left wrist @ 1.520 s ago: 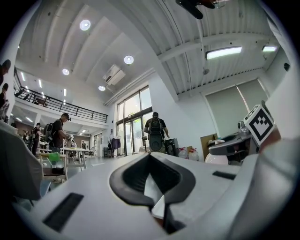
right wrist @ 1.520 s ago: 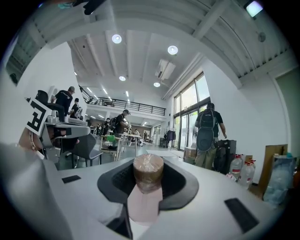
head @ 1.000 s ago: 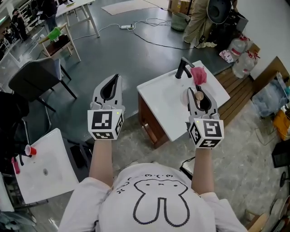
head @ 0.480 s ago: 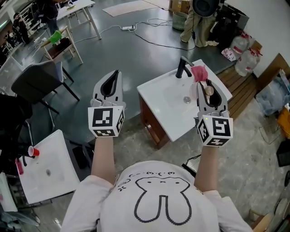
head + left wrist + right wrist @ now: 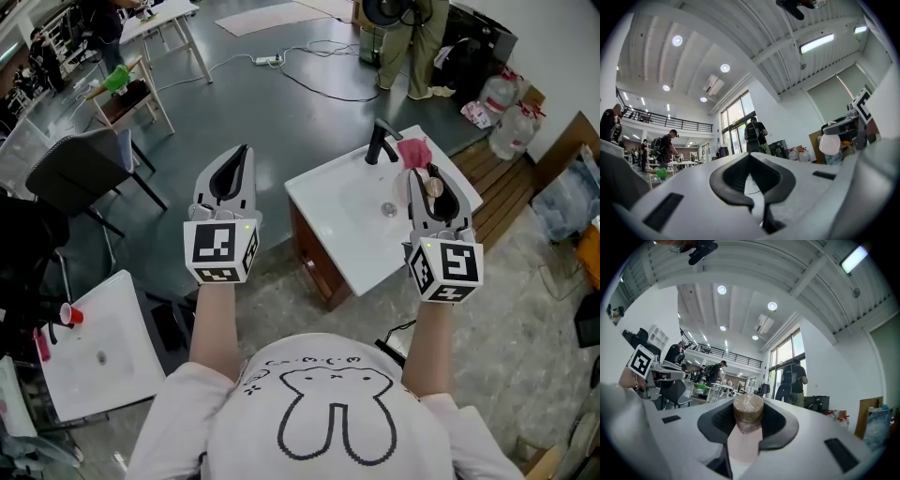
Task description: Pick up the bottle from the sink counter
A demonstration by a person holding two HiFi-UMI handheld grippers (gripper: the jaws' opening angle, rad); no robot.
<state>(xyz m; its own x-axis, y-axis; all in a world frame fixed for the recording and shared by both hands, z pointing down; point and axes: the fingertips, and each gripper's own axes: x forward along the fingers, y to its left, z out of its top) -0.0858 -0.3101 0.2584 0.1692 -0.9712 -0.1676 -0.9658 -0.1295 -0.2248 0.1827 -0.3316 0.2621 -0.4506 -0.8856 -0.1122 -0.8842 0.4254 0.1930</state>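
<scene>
- My right gripper (image 5: 429,178) grips the bottle (image 5: 747,414): its pale body sits between the two dark pads, and its brown cap points toward the tips.
- In the head view the bottle lies along the jaws, over the right end of the sink counter (image 5: 328,220), just beside the pink cloth (image 5: 412,152) and near the black tap (image 5: 379,142).
- My left gripper (image 5: 239,161) is closed on nothing, its tips meeting. It hangs over the floor, well apart from the counter.
- Against a second ago, my right gripper with the bottle sits farther right: then it was over the basin, now it is by the counter's right edge.
- Against half a second ago, both grippers are in almost the same places.
- My grip on the bottle is unchanged.
</scene>
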